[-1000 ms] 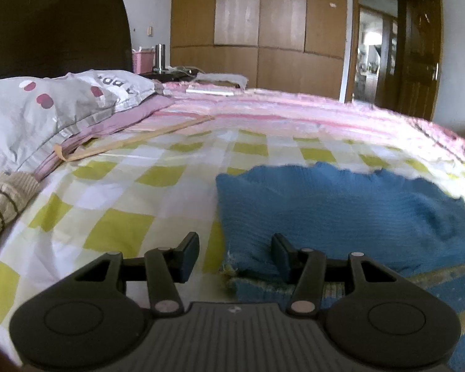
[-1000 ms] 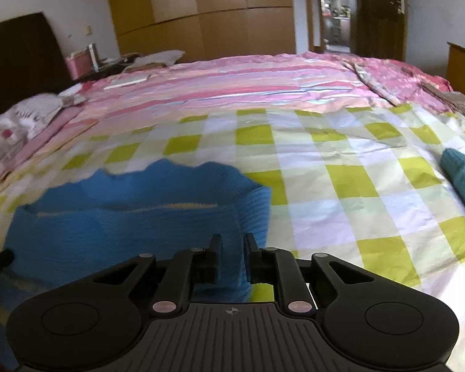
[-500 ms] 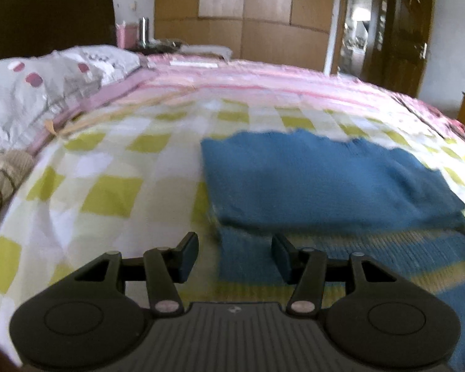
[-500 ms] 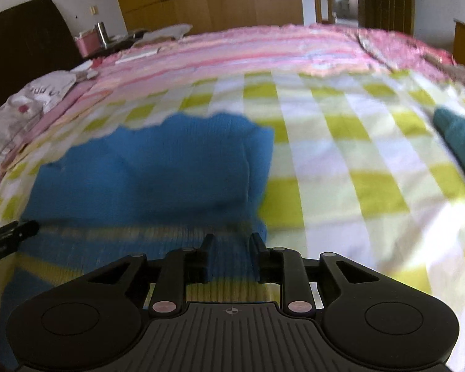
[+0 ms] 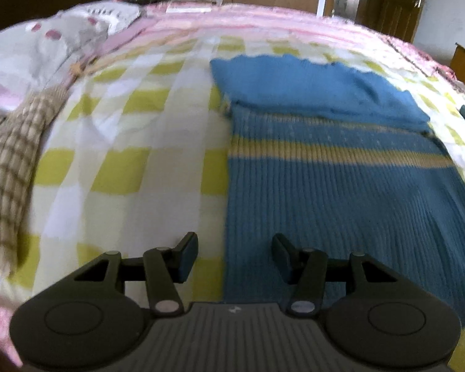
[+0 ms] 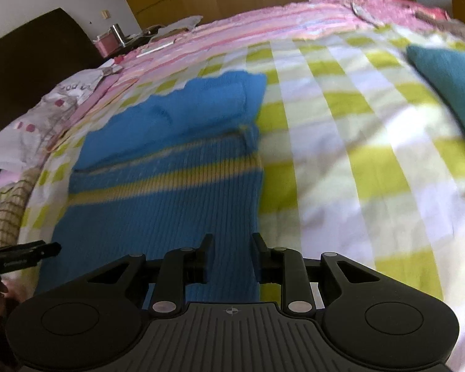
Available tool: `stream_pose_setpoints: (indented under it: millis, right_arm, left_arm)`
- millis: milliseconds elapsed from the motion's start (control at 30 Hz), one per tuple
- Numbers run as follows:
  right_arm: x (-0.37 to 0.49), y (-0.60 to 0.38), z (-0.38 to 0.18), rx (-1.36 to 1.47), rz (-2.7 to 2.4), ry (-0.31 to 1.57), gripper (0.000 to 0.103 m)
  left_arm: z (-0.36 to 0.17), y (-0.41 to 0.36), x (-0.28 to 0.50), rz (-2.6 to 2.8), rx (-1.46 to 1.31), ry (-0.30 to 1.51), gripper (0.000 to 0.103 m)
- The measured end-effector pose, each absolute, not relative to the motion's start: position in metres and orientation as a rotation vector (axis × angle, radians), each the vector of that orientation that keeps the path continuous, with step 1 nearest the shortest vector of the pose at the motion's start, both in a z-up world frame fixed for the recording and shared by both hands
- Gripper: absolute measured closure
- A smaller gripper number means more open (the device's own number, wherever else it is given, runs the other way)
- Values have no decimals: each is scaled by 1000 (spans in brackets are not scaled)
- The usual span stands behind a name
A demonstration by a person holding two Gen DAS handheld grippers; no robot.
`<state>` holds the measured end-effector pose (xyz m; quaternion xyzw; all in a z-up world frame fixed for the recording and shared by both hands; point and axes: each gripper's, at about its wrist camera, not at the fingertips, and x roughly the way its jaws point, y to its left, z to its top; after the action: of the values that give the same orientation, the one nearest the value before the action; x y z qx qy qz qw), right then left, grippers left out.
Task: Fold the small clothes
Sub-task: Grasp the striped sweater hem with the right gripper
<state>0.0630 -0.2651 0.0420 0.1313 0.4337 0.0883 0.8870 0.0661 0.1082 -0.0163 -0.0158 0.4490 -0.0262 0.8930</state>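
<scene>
Now both views show far more of the blue knit sweater [image 5: 341, 186] than 1 s ago: then only its folded-over top filled the lower frame, now the ribbed body with the yellow stripe runs from mid-frame down to the tongs. It lies flat on the checked bedspread [image 5: 124, 142], right of centre in the left view, left of centre in the right view. Left tongs [image 5: 234, 255] gape, empty, straddling the sweater's left edge at lower centre. Right tongs [image 6: 231, 257] have just been opening; jaws narrowly parted, nothing pinched, above the right edge. Reading: first fold set and released; both sets pulled back toward the near hem, probably for the next fold. Teal garment [image 6: 449, 83] waits upper right.
</scene>
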Motion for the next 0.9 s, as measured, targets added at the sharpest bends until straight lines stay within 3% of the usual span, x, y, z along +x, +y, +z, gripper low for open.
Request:
stream_pose_setpoints:
  millis: [900]
  right_arm:
    - [-17, -283, 17, 449, 248, 963, 75]
  left_arm:
    - [-16, 109, 33, -107, -73, 1108, 46]
